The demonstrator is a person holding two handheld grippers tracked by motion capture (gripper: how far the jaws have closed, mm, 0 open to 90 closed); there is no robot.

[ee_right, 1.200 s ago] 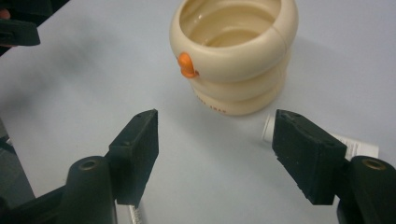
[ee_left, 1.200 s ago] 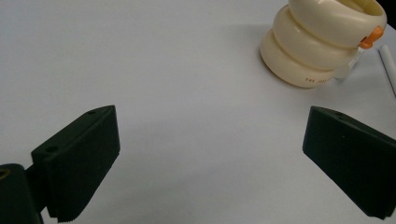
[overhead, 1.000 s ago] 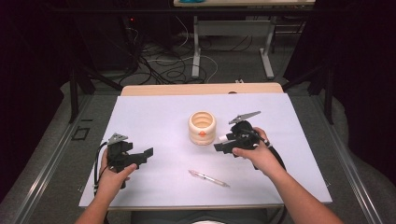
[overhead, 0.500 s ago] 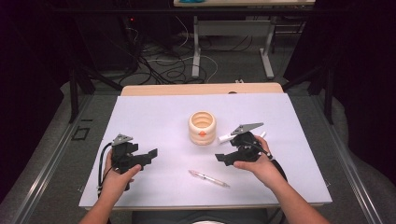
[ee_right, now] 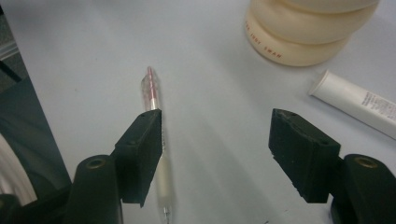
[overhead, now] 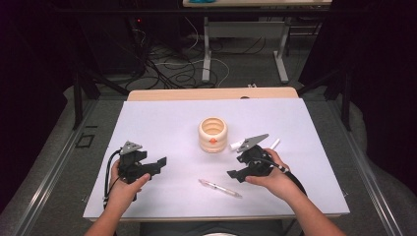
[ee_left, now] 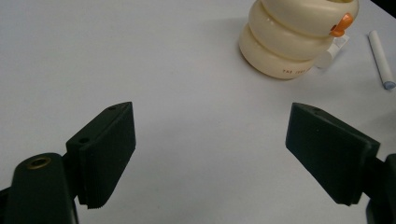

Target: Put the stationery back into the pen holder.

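A cream ribbed holder with an orange spot stands at mid-table. A clear pen with pink inside lies nearer the front edge. My right gripper is open just right of the pen, pointing at it. In the right gripper view the pen runs under the left jaw, outside the gap. Its jaws have just been closing with nothing between them. My left gripper is open at the table's left, jaws toward the holder. Its jaws narrowed slightly over bare table.
A white tube lies beside the holder on its right, and a white marker lies a little farther right. The white table sheet is bordered at the back by a wooden strip. Cables and table legs are on the floor behind.
My right gripper has drawn back from beside the holder toward the front edge, ending beside the pen, and its jaws have narrowed. The left gripper has stayed in place.
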